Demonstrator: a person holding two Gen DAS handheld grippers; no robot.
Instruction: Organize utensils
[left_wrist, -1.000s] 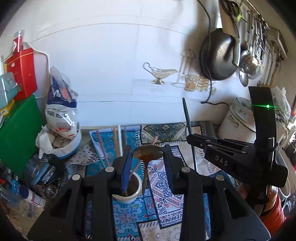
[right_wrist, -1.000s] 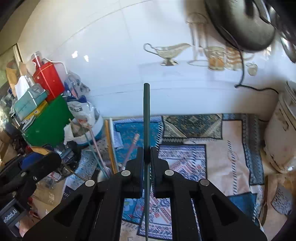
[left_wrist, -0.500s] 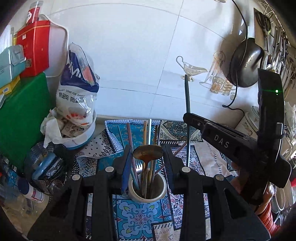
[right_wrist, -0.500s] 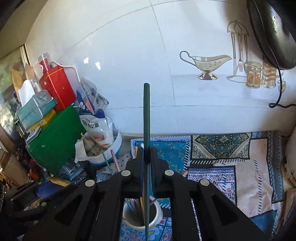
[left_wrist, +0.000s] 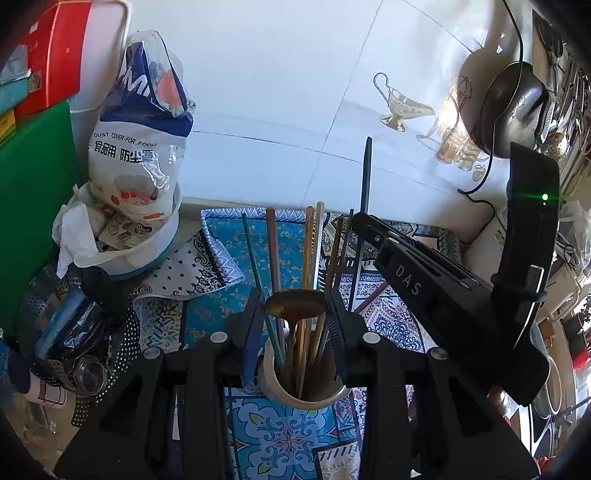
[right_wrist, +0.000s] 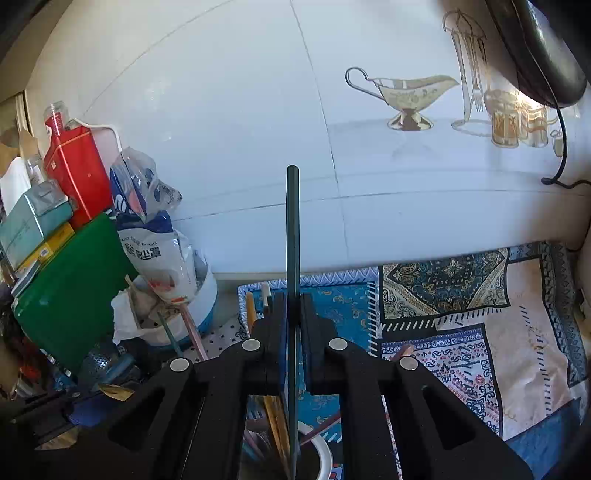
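Note:
My left gripper is shut on a brown spoon, its bowl between the fingertips and its handle down in the white cup. The cup holds several chopsticks standing upright. My right gripper is shut on a dark green chopstick held upright, its lower end over the cup's rim. In the left wrist view the right gripper and its chopstick stand just right of the cup.
A patterned blue cloth covers the counter. A white food-cover bag in a bowl, a green board and a red tin crowd the left. A dark pan hangs on the tiled wall at the right.
Both grippers have come closer to the cup. The right gripper's chopstick now hangs over the cup's mouth, and the spoon handle sits deeper among the chopsticks.

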